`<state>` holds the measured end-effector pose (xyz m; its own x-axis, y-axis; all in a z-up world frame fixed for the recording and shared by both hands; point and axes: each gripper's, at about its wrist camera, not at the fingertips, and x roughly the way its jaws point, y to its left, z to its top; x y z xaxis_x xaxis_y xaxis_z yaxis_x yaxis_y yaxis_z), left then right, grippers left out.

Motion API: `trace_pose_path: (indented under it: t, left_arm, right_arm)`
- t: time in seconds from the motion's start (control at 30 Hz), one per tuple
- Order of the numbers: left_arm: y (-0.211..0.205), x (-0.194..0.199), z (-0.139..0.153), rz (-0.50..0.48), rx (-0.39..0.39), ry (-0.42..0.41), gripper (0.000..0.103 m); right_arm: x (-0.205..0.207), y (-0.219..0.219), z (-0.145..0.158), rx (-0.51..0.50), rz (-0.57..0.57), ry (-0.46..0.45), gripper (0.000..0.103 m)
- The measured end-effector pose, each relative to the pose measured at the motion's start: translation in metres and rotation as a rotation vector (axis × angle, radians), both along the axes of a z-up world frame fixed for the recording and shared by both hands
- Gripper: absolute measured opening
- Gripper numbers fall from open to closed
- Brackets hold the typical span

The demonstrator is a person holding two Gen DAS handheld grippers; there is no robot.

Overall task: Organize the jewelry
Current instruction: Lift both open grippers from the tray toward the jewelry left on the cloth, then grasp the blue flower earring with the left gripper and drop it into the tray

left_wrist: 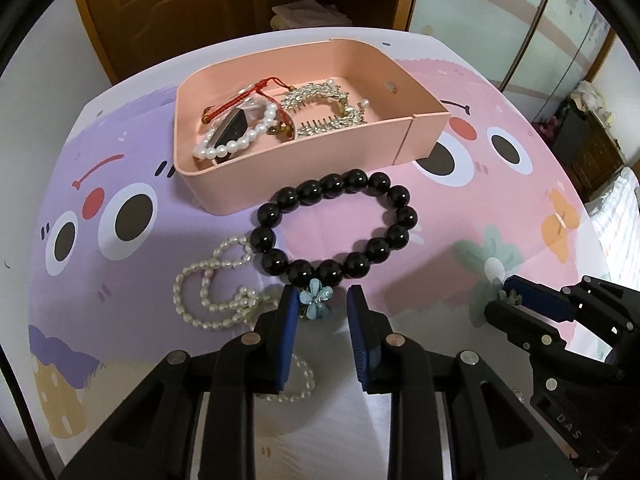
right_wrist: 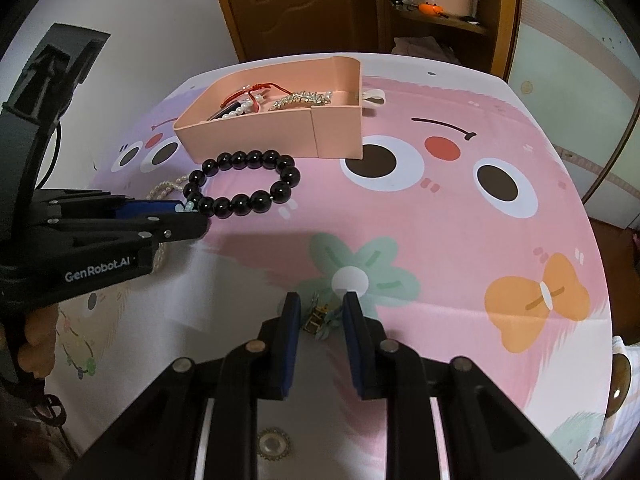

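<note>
My left gripper (left_wrist: pixel 322 304) is shut on a small blue flower ornament (left_wrist: pixel 315 297), whose petals lean on the left pad. A black bead bracelet (left_wrist: pixel 406 216) lies just beyond it, and a pearl necklace (left_wrist: pixel 244 298) is strewn to the left, partly under the fingers. My right gripper (right_wrist: pixel 322 308) is shut on a teal and gold flower ornament (right_wrist: pixel 320 320) low over the mat. The pink tray (left_wrist: pixel 304 168) behind the bracelet holds a pearl bracelet (left_wrist: pixel 240 144), a red cord (left_wrist: pixel 240 100) and a rhinestone comb (left_wrist: pixel 320 108).
A cartoon-print mat (right_wrist: pixel 440 240) covers the table, which ends near a wooden door (right_wrist: pixel 304 8) and a shelf. A round gold brooch (right_wrist: pixel 273 444) lies under the right gripper's body. A person's hand (right_wrist: pixel 36 344) holds the left gripper. A white piece (right_wrist: pixel 372 96) lies behind the tray.
</note>
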<state>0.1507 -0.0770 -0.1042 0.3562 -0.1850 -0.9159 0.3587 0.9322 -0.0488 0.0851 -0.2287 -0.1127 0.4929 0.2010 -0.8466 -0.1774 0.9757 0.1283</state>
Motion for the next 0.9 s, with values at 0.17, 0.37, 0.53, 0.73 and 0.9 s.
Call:
trace_pose_path:
  t: [0.17, 0.37, 0.53, 0.73, 0.9]
  left_arm:
    - [-0.003, -0.003, 0.005, -0.006, 0.009, -0.022, 0.014]
    - [0.004, -0.009, 0.021, 0.018, -0.028, -0.035, 0.014]
    - [0.009, -0.015, 0.046, 0.026, -0.072, -0.051, 0.014]
    - [0.016, -0.012, 0.087, 0.042, -0.124, -0.100, 0.014]
    - [0.021, 0.000, 0.116, 0.059, -0.163, -0.136, 0.014]
  right_arm:
    - [-0.001, -0.001, 0.001, -0.001, -0.002, -0.003, 0.021]
    - [-0.003, 0.000, 0.007, 0.009, 0.002, -0.018, 0.021]
    - [-0.006, 0.006, 0.022, 0.022, 0.014, -0.042, 0.021]
    - [-0.006, 0.012, 0.051, 0.061, 0.035, -0.088, 0.021]
    - [0.007, 0.014, 0.082, 0.104, 0.056, -0.135, 0.021]
